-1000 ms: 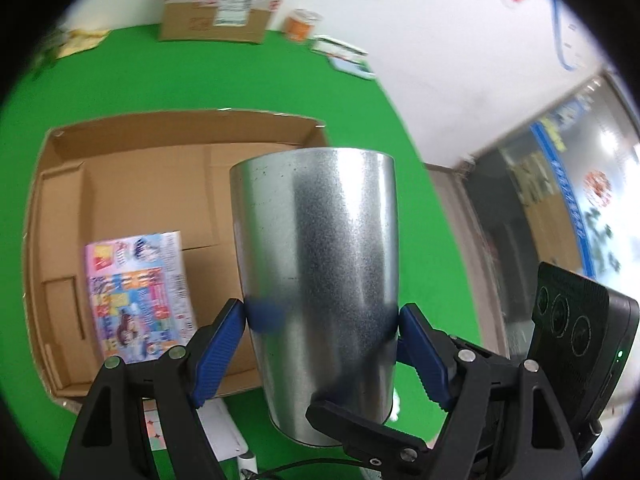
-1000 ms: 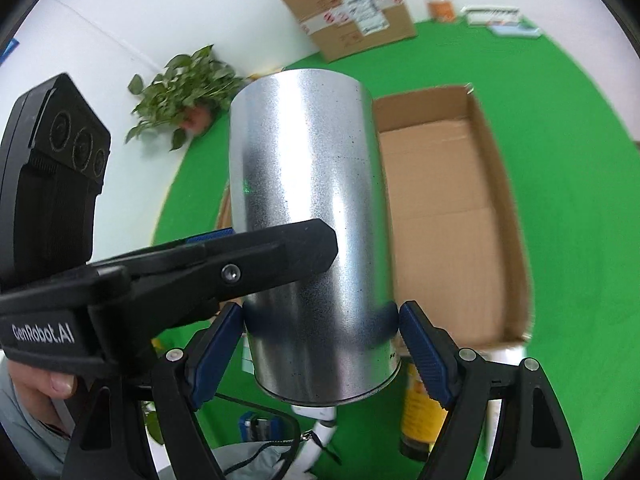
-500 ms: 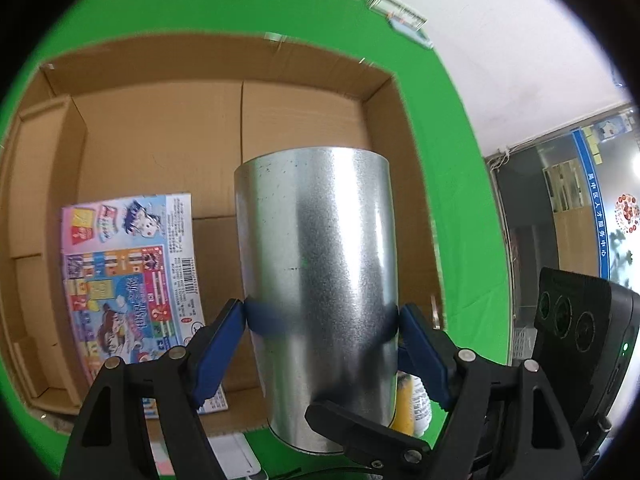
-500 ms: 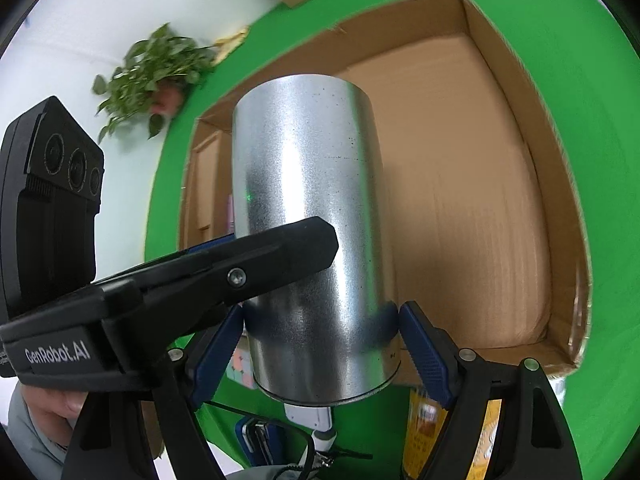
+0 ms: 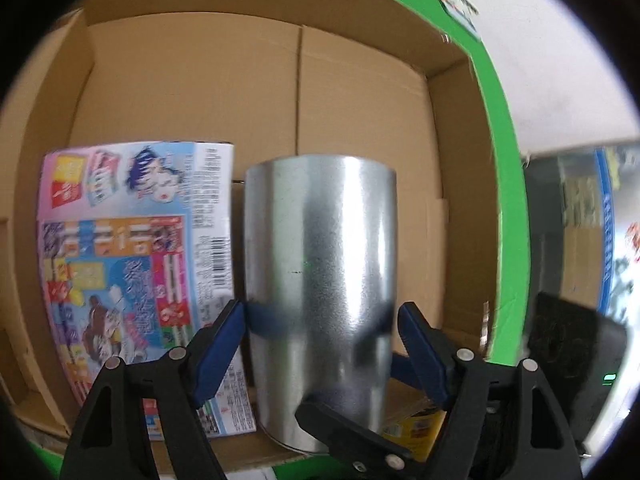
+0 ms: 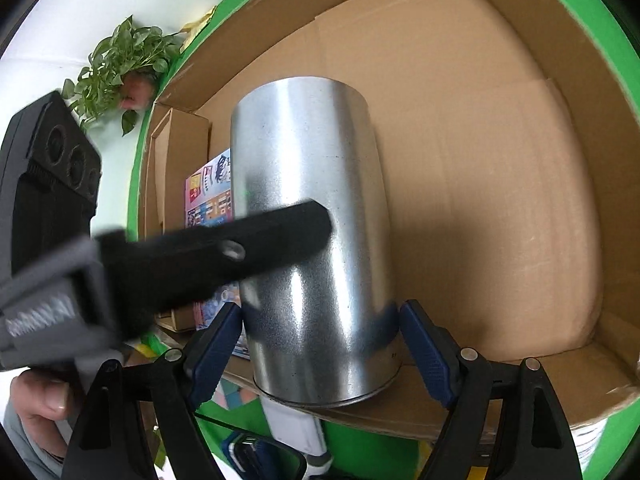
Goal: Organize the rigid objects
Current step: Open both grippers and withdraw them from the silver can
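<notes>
A shiny metal cylinder can (image 5: 320, 264) is held by both grippers over an open cardboard box (image 5: 360, 92). My left gripper (image 5: 320, 320) is shut on the can, its blue pads pressing both sides. My right gripper (image 6: 320, 320) is also shut on the can (image 6: 308, 184), gripping near its lower rim. The left gripper's black finger (image 6: 224, 248) crosses the can in the right wrist view. A colourful printed carton (image 5: 132, 260) lies flat inside the box, left of the can; it also shows in the right wrist view (image 6: 208, 196).
The box (image 6: 500, 160) sits on a green surface (image 5: 504, 200). A yellow packet (image 5: 412, 428) and a white object (image 6: 296, 424) lie outside the box's near wall. A potted plant (image 6: 120, 60) stands at the far left.
Both grippers have moved forward and down with the can, from above the box's near edge to deep over its inside. The grip has not changed.
</notes>
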### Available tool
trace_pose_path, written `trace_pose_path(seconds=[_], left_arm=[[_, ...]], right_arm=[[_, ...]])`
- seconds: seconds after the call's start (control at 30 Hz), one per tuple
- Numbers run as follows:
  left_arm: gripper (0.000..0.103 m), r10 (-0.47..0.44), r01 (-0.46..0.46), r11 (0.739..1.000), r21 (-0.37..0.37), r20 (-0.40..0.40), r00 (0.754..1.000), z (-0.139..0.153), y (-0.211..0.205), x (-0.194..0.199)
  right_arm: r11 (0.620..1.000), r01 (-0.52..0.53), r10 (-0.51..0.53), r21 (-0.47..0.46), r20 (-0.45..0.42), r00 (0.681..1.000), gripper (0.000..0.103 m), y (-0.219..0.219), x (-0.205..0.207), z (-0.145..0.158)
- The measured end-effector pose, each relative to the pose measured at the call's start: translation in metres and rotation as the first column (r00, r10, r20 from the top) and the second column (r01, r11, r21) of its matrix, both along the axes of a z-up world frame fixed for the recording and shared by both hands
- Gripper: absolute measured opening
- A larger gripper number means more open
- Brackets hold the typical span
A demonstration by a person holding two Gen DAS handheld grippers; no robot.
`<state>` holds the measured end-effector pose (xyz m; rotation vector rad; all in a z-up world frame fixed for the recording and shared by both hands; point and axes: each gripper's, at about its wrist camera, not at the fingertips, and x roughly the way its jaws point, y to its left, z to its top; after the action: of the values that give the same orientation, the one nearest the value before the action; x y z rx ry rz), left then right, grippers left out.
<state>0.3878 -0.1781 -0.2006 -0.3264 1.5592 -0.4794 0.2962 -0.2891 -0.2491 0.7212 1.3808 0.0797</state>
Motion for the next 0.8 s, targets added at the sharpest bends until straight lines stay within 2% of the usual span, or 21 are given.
trace_pose_path(seconds=[0.07,0.2,0.33,0.4,0.5,0.6,0.7,0.73,0.77,0.8], left_arm=[[0.077,0.039,-0.039,0.999,-0.03,0.013,0.999,0.012,0.013,-0.002],[0.077,0.045,-0.043,0.999,-0.017,0.083,0.996,0.04,0.035,-0.016],[0.077,0.052,-0.049,0.999,-0.02,0.151,0.987,0.071,0.056,-0.042],[0.077,0.046,-0.047,0.999,0.003,0.2,0.979,0.085,0.065,-0.057],[0.079,0.035,-0.07,0.993,0.097,0.322,0.946,0.109,0.075,-0.078],[0.079,0.042,-0.134,0.978,0.161,0.476,0.879,0.134,0.091,-0.101],[0.079,0.063,-0.173,0.97,0.17,0.512,0.857,0.142,0.106,-0.113],[0.061,0.064,-0.165,0.974,0.153,0.514,0.855,0.143,0.112,-0.119],[0.004,0.052,-0.139,0.981,0.135,0.507,0.86,0.142,0.112,-0.117],[0.006,0.021,-0.089,0.989,0.119,0.478,0.878,0.138,0.113,-0.117]], right_arm=[[1.0,-0.019,0.019,-0.023,-0.012,1.0,0.079,0.006,0.001,0.005],[0.997,-0.051,0.049,-0.057,-0.039,0.998,0.081,0.016,0.0,0.012],[0.984,-0.143,0.138,-0.104,-0.051,0.989,0.081,0.029,-0.001,0.019],[0.981,-0.143,0.142,-0.133,-0.02,0.99,0.082,0.028,-0.005,0.036],[0.979,-0.097,0.111,-0.178,0.069,0.991,0.101,0.021,-0.02,0.073],[0.972,-0.041,0.078,-0.232,0.152,0.985,0.102,0.011,-0.042,0.109],[0.95,0.0,0.056,-0.312,0.171,0.984,0.102,0.005,-0.071,0.128],[0.945,0.009,0.053,-0.328,0.182,0.982,0.09,0.005,-0.082,0.133],[0.947,0.009,0.06,-0.32,0.205,0.977,0.06,0.004,-0.096,0.138],[0.95,0.003,0.067,-0.313,0.212,0.975,0.045,0.005,-0.106,0.141]])
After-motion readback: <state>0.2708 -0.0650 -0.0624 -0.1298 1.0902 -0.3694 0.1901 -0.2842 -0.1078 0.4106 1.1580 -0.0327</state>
